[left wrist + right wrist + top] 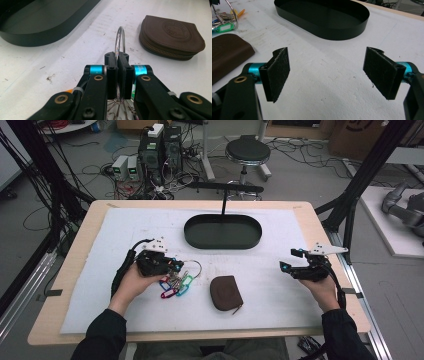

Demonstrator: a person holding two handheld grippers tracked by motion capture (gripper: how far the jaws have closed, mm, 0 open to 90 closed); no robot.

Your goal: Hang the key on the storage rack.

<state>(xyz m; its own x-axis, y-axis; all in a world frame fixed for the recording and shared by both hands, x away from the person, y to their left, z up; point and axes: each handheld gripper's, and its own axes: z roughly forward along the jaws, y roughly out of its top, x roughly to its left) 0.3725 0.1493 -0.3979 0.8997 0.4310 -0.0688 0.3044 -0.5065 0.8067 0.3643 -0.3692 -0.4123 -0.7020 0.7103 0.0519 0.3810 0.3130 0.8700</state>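
On the brown pouch (172, 37) I see a round embossed stamp, but its letters are too small for me to read. I find no other writing.

My left gripper (176, 265) is at about 9 o'clock on the white mat (280, 295). Its jaws are clenched on the big metal key ring (120, 41); in the left gripper view the two pads press the wire of the ring between them, and the ring stands on its edge, its loop rising past the jaw tips toward 12 o'clock. Under the gripper, in the high view, the bunch of keys and coloured tags (175, 284) spreads toward 5 o'clock on the mat, and the ring loop sticks out toward 3 o'clock.

The pouch lies near the middle of the mat, at about 6 o'clock from the black oval tray (223, 243), just beside the keys but apart from them. Its long axis runs about from 11 to 5 o'clock in the high view, with the zipper pull at the 5 o'clock end. The tray lies at 12 o'clock on the mat, its long axis from 9 to 3 o'clock.

My right gripper (291, 259) is at 3 o'clock, well apart from the pouch. Its jaws are spread wide and hold nothing; in the right gripper view I see bare mat between the two pads (279, 72).
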